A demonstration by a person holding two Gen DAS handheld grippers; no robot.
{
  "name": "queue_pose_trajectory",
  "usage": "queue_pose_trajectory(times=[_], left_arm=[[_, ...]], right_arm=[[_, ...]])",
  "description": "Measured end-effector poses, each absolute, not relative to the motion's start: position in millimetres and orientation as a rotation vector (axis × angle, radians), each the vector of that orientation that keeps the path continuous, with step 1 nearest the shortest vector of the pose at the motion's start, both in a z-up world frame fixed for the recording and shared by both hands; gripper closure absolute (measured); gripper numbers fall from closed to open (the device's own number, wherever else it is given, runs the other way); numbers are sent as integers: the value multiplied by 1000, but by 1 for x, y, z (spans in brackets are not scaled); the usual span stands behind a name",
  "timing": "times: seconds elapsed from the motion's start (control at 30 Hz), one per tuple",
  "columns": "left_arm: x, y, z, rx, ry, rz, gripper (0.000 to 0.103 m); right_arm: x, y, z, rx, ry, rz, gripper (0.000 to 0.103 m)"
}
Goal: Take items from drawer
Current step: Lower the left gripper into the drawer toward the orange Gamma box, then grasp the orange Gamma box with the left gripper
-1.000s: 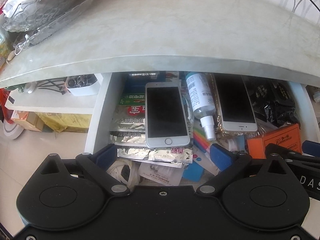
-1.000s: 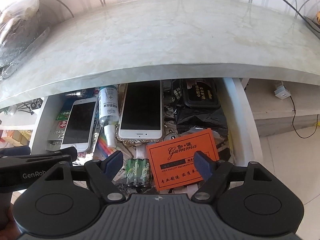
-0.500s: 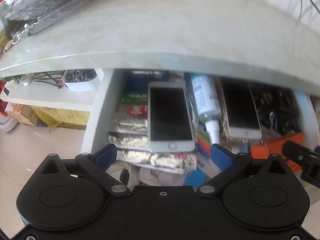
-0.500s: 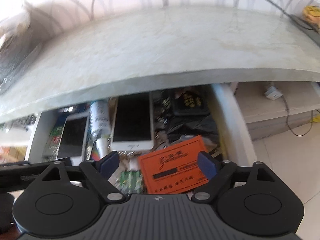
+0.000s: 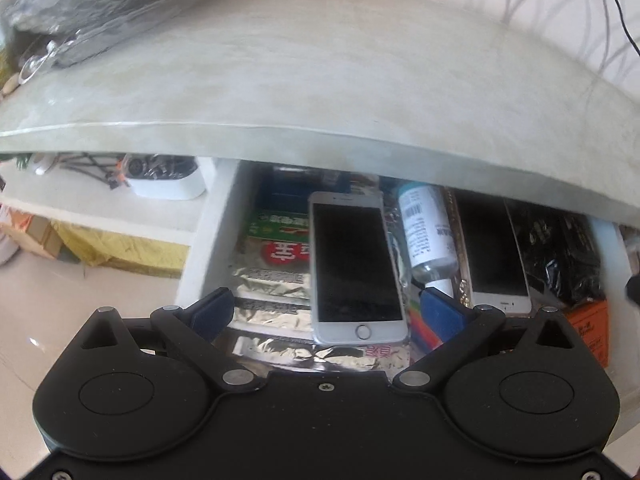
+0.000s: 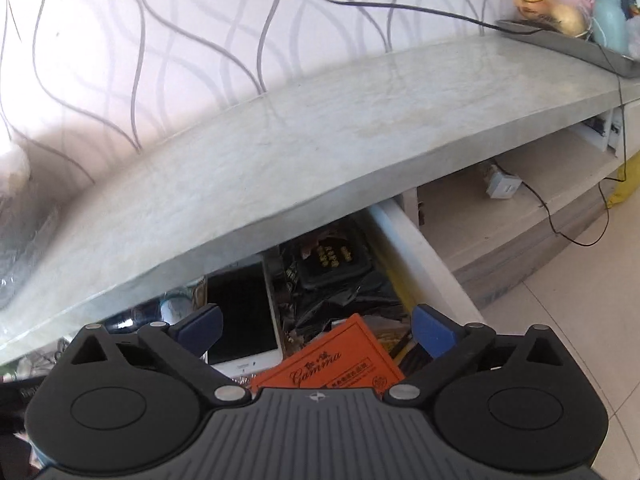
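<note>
The white drawer (image 5: 208, 236) stands pulled out under a marble top. In it lie a silver phone (image 5: 354, 266), foil packets (image 5: 272, 280), a clear spray bottle (image 5: 426, 234), a second phone (image 5: 494, 254) in a jewelled case, black bags (image 5: 560, 252) and an orange Gamma box (image 5: 588, 324). My left gripper (image 5: 326, 312) hovers open above the silver phone, holding nothing. My right gripper (image 6: 316, 330) hangs tilted over the orange box (image 6: 340, 364) and the second phone (image 6: 242, 316); its jaws are opening, far apart, pressing on nothing.
The marble top (image 6: 280, 160) overhangs the drawer's back half. A tray of toys (image 6: 576, 20) and a cable sit at its right end. Right of the drawer runs a low shelf with a white plug (image 6: 502, 186). At left, a white shelf holds a small box (image 5: 168, 180).
The right gripper's jaws have spread wider, and it has rolled and swung right, so the view tilts toward the shelf. The left gripper has crept in over the silver phone.
</note>
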State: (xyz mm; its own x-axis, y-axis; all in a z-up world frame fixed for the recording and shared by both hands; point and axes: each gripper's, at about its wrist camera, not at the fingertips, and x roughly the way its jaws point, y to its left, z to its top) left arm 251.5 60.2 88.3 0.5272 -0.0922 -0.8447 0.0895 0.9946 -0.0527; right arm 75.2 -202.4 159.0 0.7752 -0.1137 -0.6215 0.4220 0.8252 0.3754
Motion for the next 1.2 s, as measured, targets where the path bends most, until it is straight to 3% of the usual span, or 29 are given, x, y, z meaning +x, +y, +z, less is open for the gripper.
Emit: queue_pose_trajectory(times=[0.63, 0.77, 0.93, 1.2], left_arm=[[231, 7, 90, 65, 922, -451, 2], [222, -28, 90, 208, 884, -777, 2], [216, -68, 87, 592, 759, -1105, 2], [211, -131, 78, 699, 901, -1224, 2]], right_arm=[[52, -233, 144, 771, 462, -406, 0], [45, -240, 144, 793, 429, -445, 0], [40, -248, 142, 814, 429, -436, 0], [28, -268, 136, 874, 420, -459, 0]])
